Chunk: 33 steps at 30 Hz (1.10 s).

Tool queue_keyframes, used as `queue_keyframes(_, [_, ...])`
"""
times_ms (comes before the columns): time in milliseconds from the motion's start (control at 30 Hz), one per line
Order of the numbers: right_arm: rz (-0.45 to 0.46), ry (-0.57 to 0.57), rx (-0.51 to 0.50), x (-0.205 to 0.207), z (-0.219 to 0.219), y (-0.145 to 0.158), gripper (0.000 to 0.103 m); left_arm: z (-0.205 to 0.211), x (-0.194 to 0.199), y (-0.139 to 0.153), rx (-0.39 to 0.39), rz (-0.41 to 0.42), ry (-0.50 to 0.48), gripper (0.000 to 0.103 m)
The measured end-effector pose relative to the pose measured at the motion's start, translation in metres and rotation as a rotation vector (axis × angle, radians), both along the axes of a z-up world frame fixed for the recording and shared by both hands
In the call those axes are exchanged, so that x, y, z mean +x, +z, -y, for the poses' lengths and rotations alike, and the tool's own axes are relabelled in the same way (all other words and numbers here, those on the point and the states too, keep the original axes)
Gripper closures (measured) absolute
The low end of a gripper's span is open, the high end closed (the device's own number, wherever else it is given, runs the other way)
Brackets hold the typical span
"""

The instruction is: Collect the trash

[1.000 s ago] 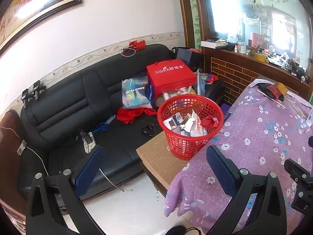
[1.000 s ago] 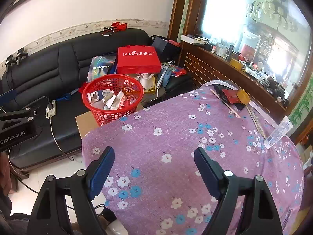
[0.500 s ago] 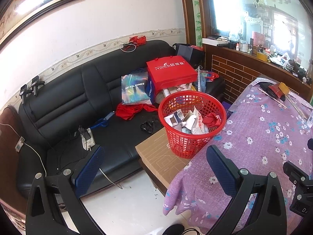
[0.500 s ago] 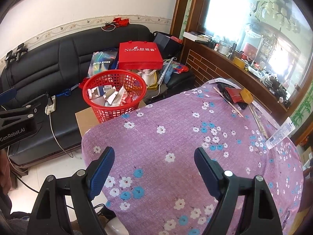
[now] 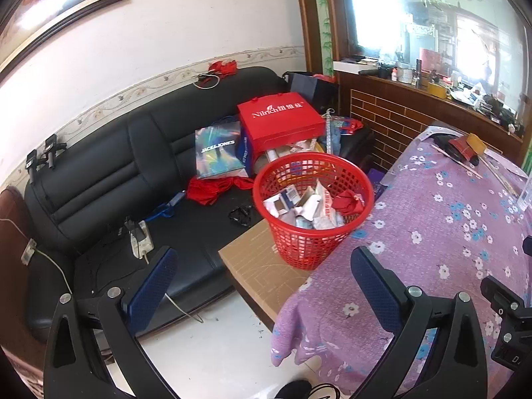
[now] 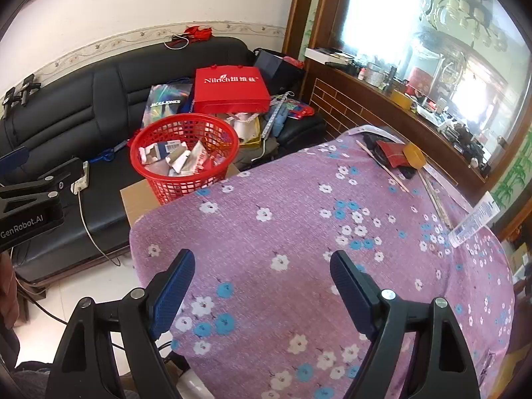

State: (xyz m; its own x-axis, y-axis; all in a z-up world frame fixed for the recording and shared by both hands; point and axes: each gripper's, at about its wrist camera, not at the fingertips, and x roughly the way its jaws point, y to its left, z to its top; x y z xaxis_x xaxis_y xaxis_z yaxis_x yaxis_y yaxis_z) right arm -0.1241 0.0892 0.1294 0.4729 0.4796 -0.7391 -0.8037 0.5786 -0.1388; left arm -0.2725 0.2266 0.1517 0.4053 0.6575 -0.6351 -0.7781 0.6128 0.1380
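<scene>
A red mesh basket holding several scraps of paper and packaging stands on a cardboard box at the edge of the table. My left gripper is open and empty, hovering over the box and floor in front of the basket. Above the purple flowered tablecloth, my right gripper also stands open with nothing between its fingers. The left gripper's body shows at the left edge of the right wrist view.
A black sofa carries a red gift bag, a shiny shopping bag, red cloth and a power strip. At the table's far end lie a red pouch, sticks and a clear tube. A cluttered brick ledge runs behind.
</scene>
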Motion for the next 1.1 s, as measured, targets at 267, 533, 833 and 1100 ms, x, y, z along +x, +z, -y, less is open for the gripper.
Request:
queue_keyframes(267, [-0.063,-0.136,-0.003,0.026,0.038,-0.013,0.016,0.023,0.047,-0.014,-0.022,-0.038,-0.138,0.0])
queue_keyframes(533, [-0.153,-0.548,-0.016,0.078,0.161,-0.057,0.015,0.111,0.133,-0.06,-0.08,-0.142,-0.518,0.0])
queue_keyframes(833, [-0.189,-0.933,-0.053,0.115,0.294,-0.111,0.015,0.244,0.234,-0.118,-0.16,-0.228,-0.919,0.0])
queue_keyframes(1100, [-0.196,-0.953,0.017,0.143,0.298,-0.126,0.003,0.25,0.27,-0.149,-0.261,-0.279,-0.889,0.0])
